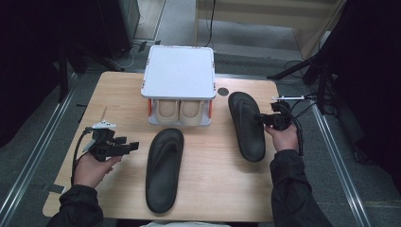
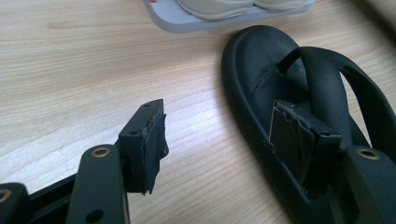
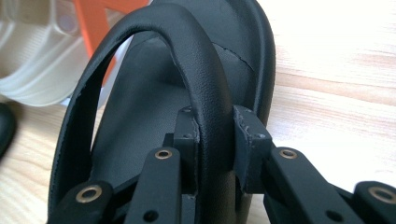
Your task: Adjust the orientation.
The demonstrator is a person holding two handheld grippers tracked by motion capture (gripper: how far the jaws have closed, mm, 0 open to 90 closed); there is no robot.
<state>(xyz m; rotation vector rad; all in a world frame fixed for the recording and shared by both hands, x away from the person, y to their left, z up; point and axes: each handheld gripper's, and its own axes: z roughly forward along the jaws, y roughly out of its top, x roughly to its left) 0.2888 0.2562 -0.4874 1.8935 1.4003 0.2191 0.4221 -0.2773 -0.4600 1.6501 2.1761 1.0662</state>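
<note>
High view: right gripper (image 1: 265,119) at centre-right clamps the strap of the right flip-flop (image 1: 247,126); left gripper (image 1: 134,146) at lower left, jaws apart w/ nothing between, beside the left flip-flop (image 1: 164,169). Left gripper view: jaws wide, flip-flop at right. Right gripper view: pads pinch the strap (image 3: 205,84) mid-frame.

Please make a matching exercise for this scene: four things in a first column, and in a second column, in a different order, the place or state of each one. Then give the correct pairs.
Column 1
1. left gripper
2. right gripper
3. left black sandal
4. beige shoes

Column 2
A. lower shelf of the white rack
B. shut on the strap of the right black sandal
C. flat on the wooden table, untouched
D. open, holding nothing

Pairs: 1-D, 2-B, 3-C, 4-A
</note>
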